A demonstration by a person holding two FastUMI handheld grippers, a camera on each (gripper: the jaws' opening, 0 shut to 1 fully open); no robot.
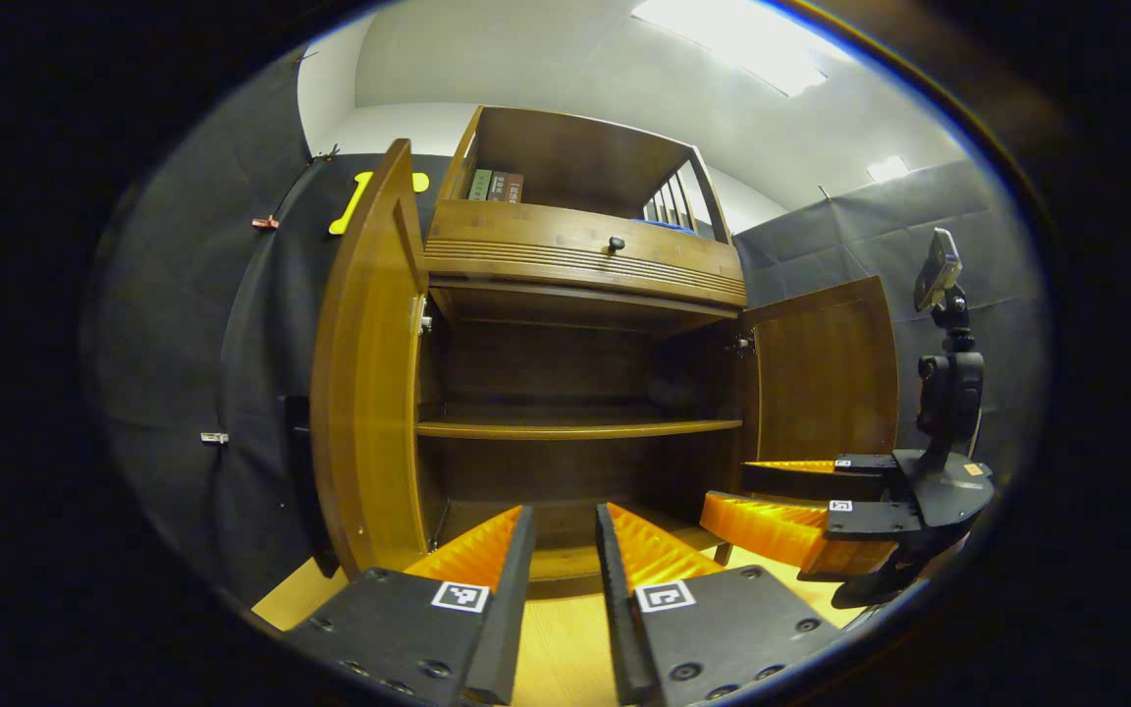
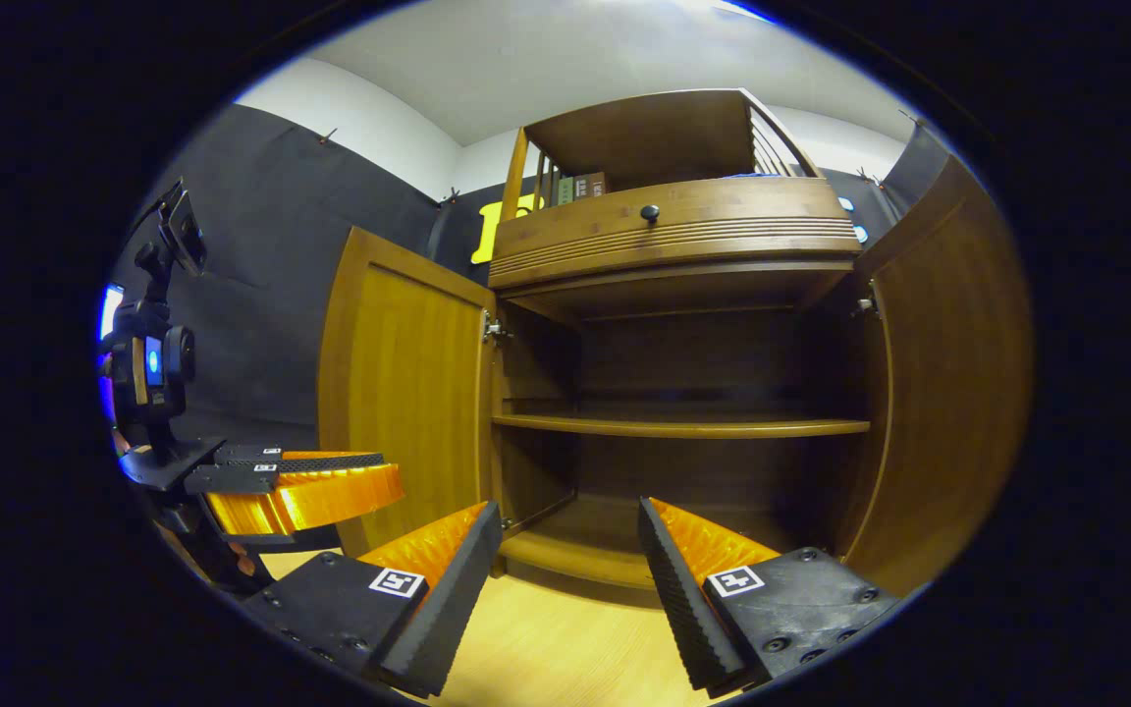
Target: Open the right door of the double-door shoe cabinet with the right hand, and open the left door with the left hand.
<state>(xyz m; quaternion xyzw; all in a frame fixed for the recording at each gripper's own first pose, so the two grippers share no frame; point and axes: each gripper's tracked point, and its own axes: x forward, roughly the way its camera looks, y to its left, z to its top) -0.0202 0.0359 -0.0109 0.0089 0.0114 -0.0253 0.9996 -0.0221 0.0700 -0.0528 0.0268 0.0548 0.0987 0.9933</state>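
Since both the left door [image 1: 364, 363] and right door [image 2: 948, 383] of the shoe cabinet [image 1: 575, 265] stand wide, the task looks finished, left tongs [image 1: 565, 560] and right tongs [image 2: 565, 570] released, grasping nothing.

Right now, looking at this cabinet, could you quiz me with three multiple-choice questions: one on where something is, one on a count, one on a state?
1. Where are the books?
A. On the top shelf above the drawer
B. On the floor
C. On the middle shelf

2. How many knobs does the drawer show?
A. Three
B. One
C. None

3. How do the cabinet's two doors stand?
A. Both shut
B. One open
C. Both open

Answers:
1 A: their spines stand in the open top compartment.
2 B: a single dark knob sits at the drawer's middle.
3 C: the left door and right door both swing outward, baring the inner shelf. Both tools, left tool and right tool, hold nothing.
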